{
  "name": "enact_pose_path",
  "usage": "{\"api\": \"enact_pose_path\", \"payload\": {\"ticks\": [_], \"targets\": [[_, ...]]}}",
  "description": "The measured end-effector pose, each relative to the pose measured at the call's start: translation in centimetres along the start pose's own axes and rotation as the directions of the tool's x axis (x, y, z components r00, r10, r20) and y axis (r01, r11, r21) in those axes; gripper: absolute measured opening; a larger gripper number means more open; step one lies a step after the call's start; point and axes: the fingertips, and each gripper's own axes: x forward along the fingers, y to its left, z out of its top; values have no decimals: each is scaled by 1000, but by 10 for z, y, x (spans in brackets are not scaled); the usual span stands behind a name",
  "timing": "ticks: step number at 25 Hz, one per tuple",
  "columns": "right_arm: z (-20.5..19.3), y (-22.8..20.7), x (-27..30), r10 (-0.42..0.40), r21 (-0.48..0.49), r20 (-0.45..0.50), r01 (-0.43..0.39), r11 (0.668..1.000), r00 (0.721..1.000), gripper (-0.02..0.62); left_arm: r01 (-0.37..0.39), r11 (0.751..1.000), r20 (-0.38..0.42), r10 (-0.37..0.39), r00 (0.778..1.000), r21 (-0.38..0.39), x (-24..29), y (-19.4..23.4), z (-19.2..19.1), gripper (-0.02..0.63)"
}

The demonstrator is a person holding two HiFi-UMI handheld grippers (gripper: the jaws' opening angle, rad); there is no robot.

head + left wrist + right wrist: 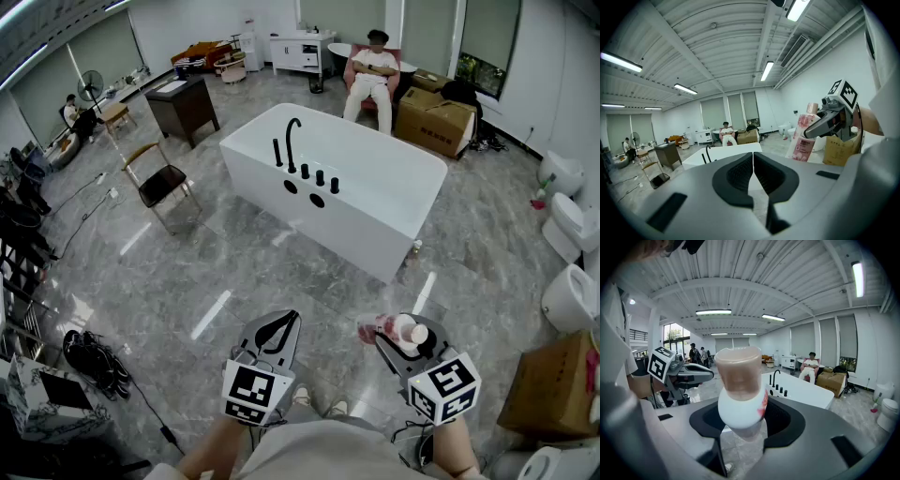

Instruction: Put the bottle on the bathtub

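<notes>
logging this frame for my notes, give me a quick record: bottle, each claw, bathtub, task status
bottle: pinkish bottle, carried above the floor
right claw: right claw shut on the bottle
left claw: left claw shut, nothing between its jaws
bathtub: white bathtub with black faucet, ahead across the floor
task status: bottle not yet on the bathtub

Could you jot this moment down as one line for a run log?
right gripper: shut on pink-and-white plastic bottle | left gripper: shut, empty | white freestanding bathtub: ahead, bottle not yet on it
</notes>
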Motion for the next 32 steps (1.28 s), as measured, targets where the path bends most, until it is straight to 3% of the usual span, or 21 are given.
{"api": "enact_pose_path", "payload": {"ticks": [12,21,27,32], "targets": [[2,3,9,49,24,10,-50,998,999,236,-36,999,-3,36,999,-7,1,1,-4,23],[-15,-32,27,52,23,-27,-51,998,998,236,-51,999,-14,51,999,-19,33,2,-14,23],[-22,-79,57,46,22,-44,-46,999,998,236,-38,999,-5,38,999,-24,96,9,-15,23],[-18,-130,99,25,70,-49,-21,997,998,236,-14,1000,-11,14,1000,-27,158,39,-19,23]]}}
